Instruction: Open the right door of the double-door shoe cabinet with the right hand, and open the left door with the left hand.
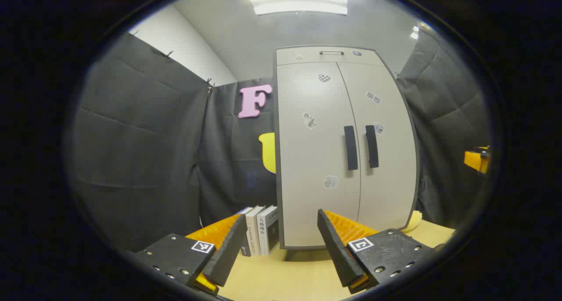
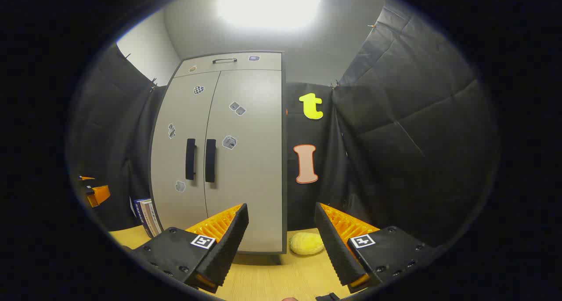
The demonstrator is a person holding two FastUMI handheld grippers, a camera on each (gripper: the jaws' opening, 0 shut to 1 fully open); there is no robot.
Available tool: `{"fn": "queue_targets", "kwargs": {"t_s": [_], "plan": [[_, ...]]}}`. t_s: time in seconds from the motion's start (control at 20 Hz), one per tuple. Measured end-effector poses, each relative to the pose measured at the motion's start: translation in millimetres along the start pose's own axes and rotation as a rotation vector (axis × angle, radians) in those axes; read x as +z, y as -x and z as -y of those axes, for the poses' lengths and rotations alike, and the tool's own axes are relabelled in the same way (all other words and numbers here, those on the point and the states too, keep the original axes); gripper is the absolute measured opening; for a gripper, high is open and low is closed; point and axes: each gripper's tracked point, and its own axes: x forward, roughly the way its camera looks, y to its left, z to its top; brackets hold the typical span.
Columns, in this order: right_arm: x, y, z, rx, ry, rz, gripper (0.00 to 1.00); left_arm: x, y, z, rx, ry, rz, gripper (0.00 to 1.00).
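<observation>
While both doors are closed, the shoe cabinet (image 1: 347, 147) stands upright on a light wooden table (image 1: 298, 274) at the back of the booth. In the left gripper view, the left gripper (image 1: 281, 244) hangs well short of the cabinet with its fingers spread wide and nothing between them. The left door (image 1: 311, 160) and right door (image 1: 386, 160) meet at a centre seam, each with a dark vertical handle just beside it: the left handle (image 1: 350, 147) and the right handle (image 1: 372, 146). Small stickers dot both doors. A few books (image 1: 261, 230) stand upright just left of the cabinet's base.

In the right gripper view, the right gripper (image 2: 281, 241) is also wide apart and empty, well back from the cabinet (image 2: 228, 160), which sits to its left. A soft yellow object (image 2: 306, 243), possibly a sponge or plush, lies on the table (image 2: 263, 279) near the cabinet's right corner. The other gripper (image 2: 97, 194) shows at the far left edge, too small to judge.
</observation>
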Motion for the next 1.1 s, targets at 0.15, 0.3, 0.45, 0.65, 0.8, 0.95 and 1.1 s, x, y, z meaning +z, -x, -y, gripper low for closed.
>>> {"fn": "queue_targets", "kwargs": {"t_s": [0.15,0.3,0.45,0.65,0.8,0.95,1.1], "plan": [[0,-6,4,0.0,0.007,0.001,0.95,-1,-3,4,0.004,-0.006,-0.004,0.95],[-2,-10,6,0.003,0.01,-0.002,0.95,-4,-5,5,0.01,-0.009,-0.012,0.95],[-4,-14,4,0.007,0.019,-0.006,0.92,-4,-5,6,0.011,-0.019,-0.015,0.95],[-5,-19,-1,0.018,0.007,-0.013,0.95,-7,-5,5,0.015,-0.029,-0.015,0.95],[-5,-22,-3,0.023,0.005,-0.014,0.95,-9,-6,5,0.02,-0.037,-0.016,0.94],[-2,-26,-10,0.038,-0.002,-0.012,0.95,-11,-6,3,0.031,-0.05,-0.016,0.94],[3,-36,-24,0.069,-0.002,-0.02,0.95,-11,-5,1,0.046,-0.049,-0.021,0.95]]}}
